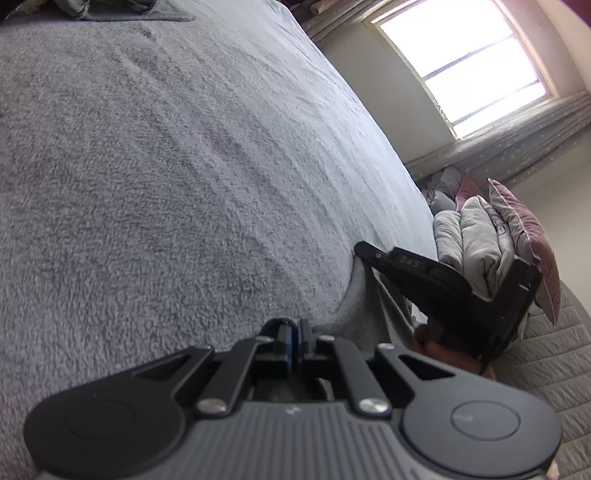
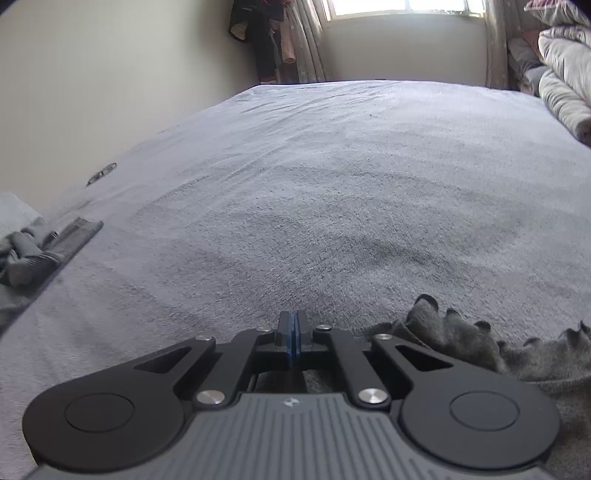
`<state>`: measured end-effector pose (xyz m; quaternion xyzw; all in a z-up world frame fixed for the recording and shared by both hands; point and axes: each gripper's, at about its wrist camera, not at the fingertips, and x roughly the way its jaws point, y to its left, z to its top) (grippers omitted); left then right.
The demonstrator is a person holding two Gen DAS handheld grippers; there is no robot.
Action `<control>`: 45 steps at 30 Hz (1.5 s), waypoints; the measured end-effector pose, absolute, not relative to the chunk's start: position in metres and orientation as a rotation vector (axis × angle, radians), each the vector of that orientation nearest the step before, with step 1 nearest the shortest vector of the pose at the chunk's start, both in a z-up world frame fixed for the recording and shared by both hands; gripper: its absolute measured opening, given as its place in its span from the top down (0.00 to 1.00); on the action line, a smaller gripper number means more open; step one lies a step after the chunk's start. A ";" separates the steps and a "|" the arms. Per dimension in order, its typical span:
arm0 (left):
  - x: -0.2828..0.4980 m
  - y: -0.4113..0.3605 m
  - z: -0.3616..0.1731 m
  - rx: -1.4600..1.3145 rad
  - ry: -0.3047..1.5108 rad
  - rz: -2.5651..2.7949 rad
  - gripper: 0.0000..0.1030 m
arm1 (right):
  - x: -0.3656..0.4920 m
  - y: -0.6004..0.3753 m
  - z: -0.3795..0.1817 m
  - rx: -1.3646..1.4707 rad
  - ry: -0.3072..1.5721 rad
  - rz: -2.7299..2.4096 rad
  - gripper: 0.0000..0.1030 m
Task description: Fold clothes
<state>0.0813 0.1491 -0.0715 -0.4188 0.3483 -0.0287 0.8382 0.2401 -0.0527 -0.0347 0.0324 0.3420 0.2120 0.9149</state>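
Fabric, a grey fleecy cloth [image 1: 354, 295], is pinched in the closed left gripper [image 1: 291, 332]; the right gripper [image 1: 364, 251] lies just beside. Right view: jaws together on the scalloped edge [image 2: 454, 332] over the grey-covered bed [image 2: 332, 166]. Judged, lifting both corners level would keep the fold square.

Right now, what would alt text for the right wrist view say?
A shut hand-held gripper hovers low over a grey fleece blanket covering a bed. Crumpled dark grey fabric lies beside it on the right, more clothes at far left, a window beyond.
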 end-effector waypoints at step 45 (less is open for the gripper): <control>0.150 0.133 -0.024 -0.499 0.684 -0.307 0.49 | 0.203 -0.221 -0.001 0.083 0.729 0.219 0.62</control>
